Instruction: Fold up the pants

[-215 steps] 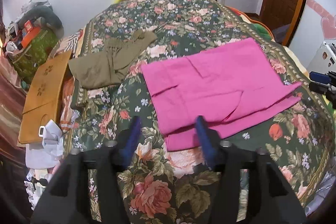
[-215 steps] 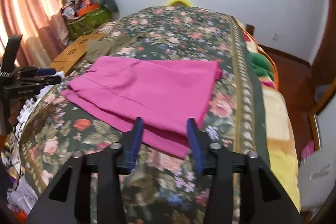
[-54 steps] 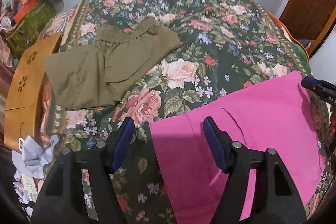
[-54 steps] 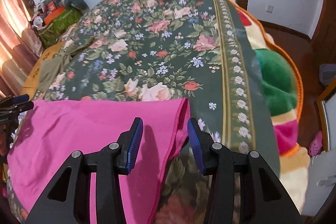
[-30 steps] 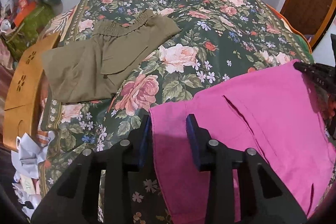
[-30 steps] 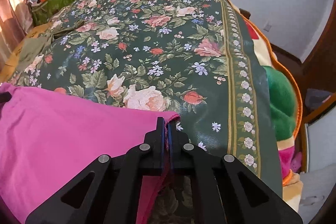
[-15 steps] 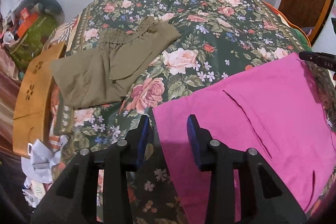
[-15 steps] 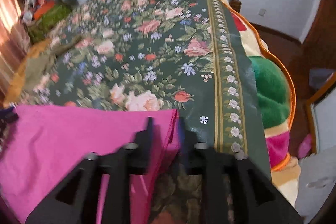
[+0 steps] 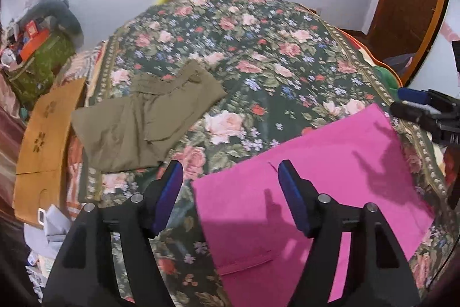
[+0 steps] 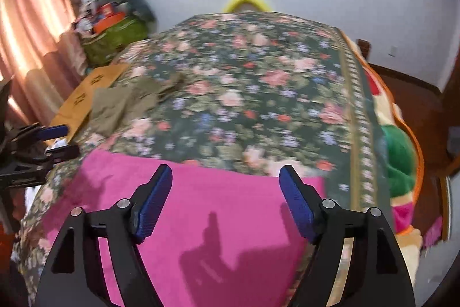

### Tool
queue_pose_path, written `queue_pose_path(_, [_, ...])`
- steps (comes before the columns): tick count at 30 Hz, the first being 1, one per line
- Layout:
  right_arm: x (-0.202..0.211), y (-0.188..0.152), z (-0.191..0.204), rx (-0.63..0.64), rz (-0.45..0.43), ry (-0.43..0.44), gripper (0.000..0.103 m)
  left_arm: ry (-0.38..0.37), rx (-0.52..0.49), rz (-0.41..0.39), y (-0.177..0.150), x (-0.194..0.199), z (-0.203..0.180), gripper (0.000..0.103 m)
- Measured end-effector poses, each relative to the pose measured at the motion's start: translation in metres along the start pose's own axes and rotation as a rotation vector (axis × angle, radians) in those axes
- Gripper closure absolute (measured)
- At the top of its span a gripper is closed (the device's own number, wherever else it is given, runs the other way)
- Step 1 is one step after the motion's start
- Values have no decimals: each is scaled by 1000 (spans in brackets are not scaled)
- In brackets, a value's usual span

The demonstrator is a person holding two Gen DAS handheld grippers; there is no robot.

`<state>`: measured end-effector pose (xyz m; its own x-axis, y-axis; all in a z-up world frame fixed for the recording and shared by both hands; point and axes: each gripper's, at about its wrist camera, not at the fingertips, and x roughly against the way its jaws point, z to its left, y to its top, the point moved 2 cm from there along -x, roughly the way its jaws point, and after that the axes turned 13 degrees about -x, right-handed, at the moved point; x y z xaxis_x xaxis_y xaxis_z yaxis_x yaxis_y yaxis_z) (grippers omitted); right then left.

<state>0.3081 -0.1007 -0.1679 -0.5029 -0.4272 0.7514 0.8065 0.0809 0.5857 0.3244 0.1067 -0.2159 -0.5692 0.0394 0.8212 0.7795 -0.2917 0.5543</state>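
Note:
The pink pants (image 9: 316, 192) lie folded flat on the floral bedspread (image 9: 258, 62), at the near end of the bed. My left gripper (image 9: 231, 192) is open and empty, held above the pants' near left corner. My right gripper (image 10: 225, 200) is open and empty above the pants (image 10: 215, 206), near their right edge. The right gripper also shows at the right edge of the left wrist view (image 9: 422, 114). The left gripper shows at the left edge of the right wrist view (image 10: 37, 143).
Folded olive pants (image 9: 149, 117) lie on the bed's far left. A brown cardboard piece (image 9: 43, 140) and loose papers sit off the left edge. A green bag (image 10: 115, 39) with clutter stands by the curtain. A green and orange blanket (image 10: 399, 151) hangs at the right side.
Both grippers have let go of the pink pants, opened wide and lifted back. The right one was shut on the far right corner a second ago.

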Motion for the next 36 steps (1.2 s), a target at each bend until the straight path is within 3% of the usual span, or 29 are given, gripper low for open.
queue_pose_path(4, [-21, -9, 20, 29, 61, 50, 29, -32, 2, 60, -5, -19, -6, 25])
queue_pose_path(8, [-45, -22, 27, 14, 149, 94, 29, -48, -9, 115, -14, -39, -12, 25])
queue_pose_path(16, [-90, -62, 36, 54, 369, 75, 28, -83, -39, 194, -29, -63, -21, 21])
queue_pose_path(19, [-85, -66, 34, 64, 355, 64, 22, -75, -54, 199, -33, -61, -24, 18])
queue_pose_path(28, [-54, -84, 17, 35, 375, 67, 20, -62, -46, 194, -48, -43, -25, 15])
queue_pose_path(36, [-24, -103, 5, -2, 336, 33, 20, -33, -21, 173, -67, -15, -24, 15])
